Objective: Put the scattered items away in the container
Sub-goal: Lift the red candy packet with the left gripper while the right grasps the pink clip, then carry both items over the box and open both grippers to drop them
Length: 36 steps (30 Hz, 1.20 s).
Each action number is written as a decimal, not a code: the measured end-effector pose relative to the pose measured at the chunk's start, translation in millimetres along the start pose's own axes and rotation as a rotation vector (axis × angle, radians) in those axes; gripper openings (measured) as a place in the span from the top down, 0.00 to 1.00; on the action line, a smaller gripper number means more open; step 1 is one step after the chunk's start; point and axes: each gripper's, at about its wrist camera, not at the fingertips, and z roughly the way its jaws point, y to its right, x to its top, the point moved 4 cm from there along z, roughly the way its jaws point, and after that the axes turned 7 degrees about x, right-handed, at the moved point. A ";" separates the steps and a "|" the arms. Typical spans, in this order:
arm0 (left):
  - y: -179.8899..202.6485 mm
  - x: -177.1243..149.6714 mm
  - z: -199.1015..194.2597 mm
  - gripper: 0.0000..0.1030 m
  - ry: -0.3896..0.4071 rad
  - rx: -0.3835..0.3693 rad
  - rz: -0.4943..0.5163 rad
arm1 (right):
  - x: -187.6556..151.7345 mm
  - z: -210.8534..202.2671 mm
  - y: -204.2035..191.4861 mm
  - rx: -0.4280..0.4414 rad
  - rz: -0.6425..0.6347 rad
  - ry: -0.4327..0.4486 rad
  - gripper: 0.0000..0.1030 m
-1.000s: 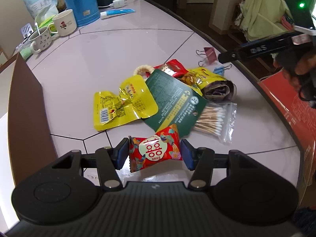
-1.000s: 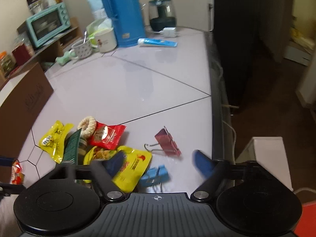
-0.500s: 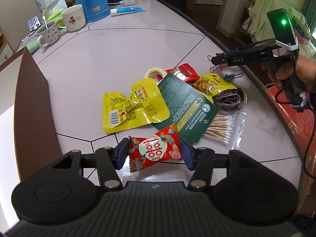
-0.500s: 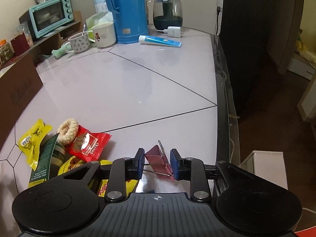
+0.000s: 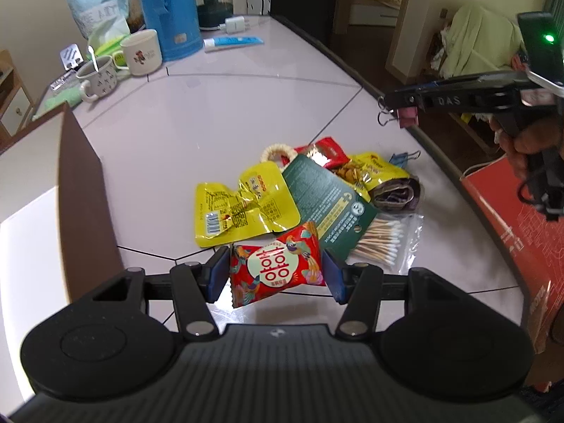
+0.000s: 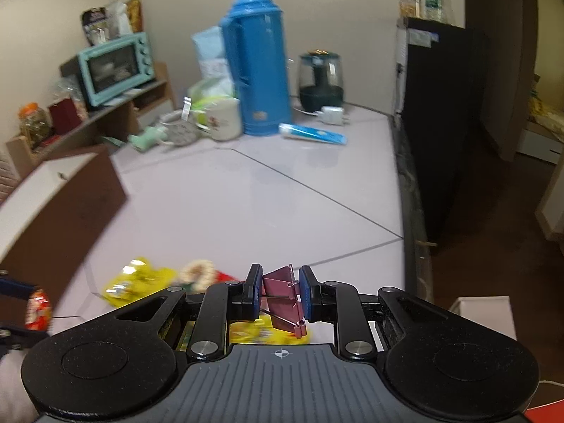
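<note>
My left gripper [image 5: 276, 272] is shut on a red snack packet [image 5: 278, 269] and holds it above the table near the brown box [image 5: 83, 204] at left. My right gripper [image 6: 281, 292] is shut on a pink binder clip [image 6: 283, 298], lifted above the table; it also shows in the left wrist view [image 5: 407, 115]. On the table lies a pile: a yellow pouch [image 5: 243, 208], a green card [image 5: 328, 197], a bag of cotton swabs [image 5: 384, 243], a yellow snack bag [image 5: 370, 172], a small red packet [image 5: 326, 151], a woven ring [image 5: 276, 151], a blue binder clip [image 5: 402, 158].
At the table's far end stand a blue thermos [image 6: 259, 77], mugs [image 6: 222, 120], a toothpaste tube [image 6: 312, 134] and a dark kettle [image 6: 320, 81]. The table edge runs along the right [image 6: 412, 229]. A red carton [image 5: 521, 232] stands beside the table at right.
My right gripper closed on the pink binder clip and lifted it off the table. My left gripper rose a little with the red packet still held.
</note>
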 end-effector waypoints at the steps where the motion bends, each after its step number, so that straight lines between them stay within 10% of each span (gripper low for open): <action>1: -1.6 -0.1 -5.5 0.50 0.009 0.005 -0.001 | 2.0 -4.6 -7.5 0.011 -0.002 0.003 0.80; 18: -87.3 -29.0 -100.0 0.50 0.124 0.182 -0.088 | 29.8 -25.9 -166.6 0.256 -0.091 0.060 0.80; 36: -226.7 -82.1 -84.2 0.50 0.007 0.296 -0.110 | 43.1 90.0 -322.1 0.449 -0.137 -0.067 0.80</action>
